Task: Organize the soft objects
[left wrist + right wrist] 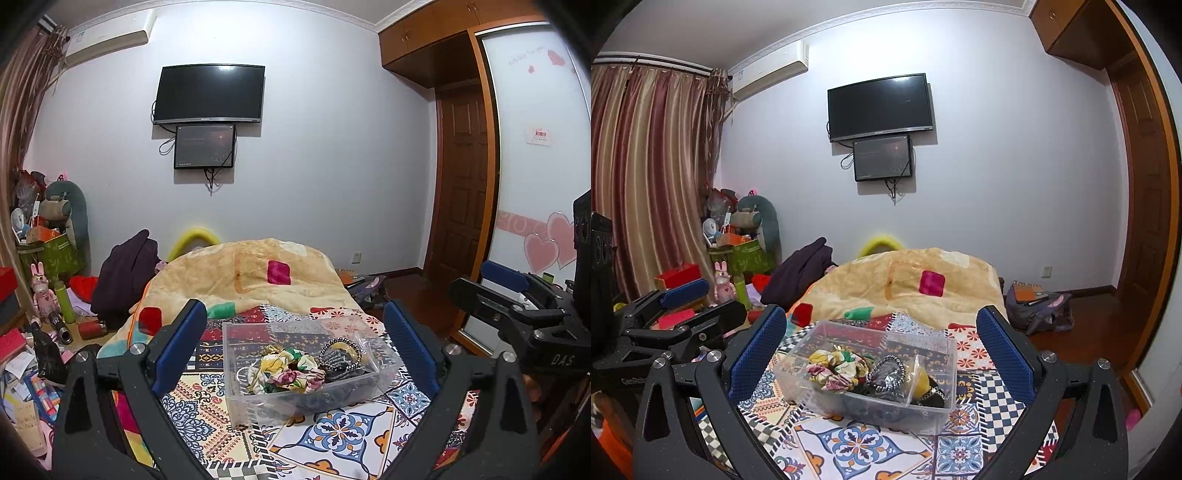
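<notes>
Hair ties: a heap of soft ones in a clear box; a floral scrunchie in yellow, pink and green lies beside a black-and-white braided band, the two touching. Darker pieces sit under them, too jumbled to tell apart.
Clear box: rectangular, see-through plastic, no lid on it, upright on the bed. A thin clear sheet or bag stands tilted among the contents in the right wrist view.
Bed: the box rests on a patterned patchwork cover, near the middle of the bed's width. Beyond it, a bunched tan blanket with pink, red and green patches fills the far end.
Left hand-held gripper: blue pads spread wide, nothing between them; the box sits ahead, framed by the two fingers, not touched.
Right hand-held gripper: likewise wide apart and empty, box ahead between the fingers, no contact. It also shows at the right edge of the left wrist view.
Far wall: a dark television with a smaller screen just below it.
Right side: a brown wooden door.
Left side: striped curtains and a pile of clutter on the floor.
</notes>
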Demonstrator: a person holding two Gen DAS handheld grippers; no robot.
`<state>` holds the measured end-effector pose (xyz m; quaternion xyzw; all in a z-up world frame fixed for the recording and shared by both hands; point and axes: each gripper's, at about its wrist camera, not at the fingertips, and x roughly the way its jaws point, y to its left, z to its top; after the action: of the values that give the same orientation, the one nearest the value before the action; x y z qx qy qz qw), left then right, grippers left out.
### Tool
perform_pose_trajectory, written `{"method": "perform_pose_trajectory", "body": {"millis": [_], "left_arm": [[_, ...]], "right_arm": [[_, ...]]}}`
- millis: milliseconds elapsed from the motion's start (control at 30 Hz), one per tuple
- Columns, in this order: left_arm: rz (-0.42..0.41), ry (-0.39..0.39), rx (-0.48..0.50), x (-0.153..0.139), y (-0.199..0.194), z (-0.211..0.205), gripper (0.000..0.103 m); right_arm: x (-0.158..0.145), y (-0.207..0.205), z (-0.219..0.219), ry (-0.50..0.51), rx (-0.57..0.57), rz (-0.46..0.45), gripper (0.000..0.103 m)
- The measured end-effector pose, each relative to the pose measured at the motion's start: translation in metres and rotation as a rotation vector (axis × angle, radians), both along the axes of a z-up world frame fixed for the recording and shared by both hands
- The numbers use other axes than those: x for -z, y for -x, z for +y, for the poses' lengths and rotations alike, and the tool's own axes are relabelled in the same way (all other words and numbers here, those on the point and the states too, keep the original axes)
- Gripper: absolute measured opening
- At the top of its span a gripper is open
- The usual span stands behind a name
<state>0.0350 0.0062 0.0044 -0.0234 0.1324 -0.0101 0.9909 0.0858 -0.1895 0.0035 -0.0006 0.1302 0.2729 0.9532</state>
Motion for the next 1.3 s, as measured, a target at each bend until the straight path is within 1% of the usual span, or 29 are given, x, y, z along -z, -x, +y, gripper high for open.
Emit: {"method": "perform_pose_trajectory", "body": {"millis": [200, 733, 900, 1300], "left_arm": [[-0.006, -0.006, 0.001, 0.0004, 0.0005, -0.0035, 0.100], [0.011, 0.027, 0.007, 0.0002, -0.0011, 0.0035, 0.101], [0.016, 0.037, 0.006, 0.0006, -0.0012, 0.0045, 0.102], [0.024, 0.045, 0.018, 0.0001, -0.0007, 0.0055, 0.103]], "right_arm": [[-0.0027, -0.0003, -0.0018, -0.002, -0.001, 0.000, 0.103], [-0.0025, -0.0021, -0.0052, -0.003, 0.009, 0.017, 0.103], [-0.0023, -0.0023, -0.0039, 0.001, 0.009, 0.020, 0.103], [-0.0009, -0.0022, -0.0006, 0.011, 0.007, 0.025, 0.103]]}}
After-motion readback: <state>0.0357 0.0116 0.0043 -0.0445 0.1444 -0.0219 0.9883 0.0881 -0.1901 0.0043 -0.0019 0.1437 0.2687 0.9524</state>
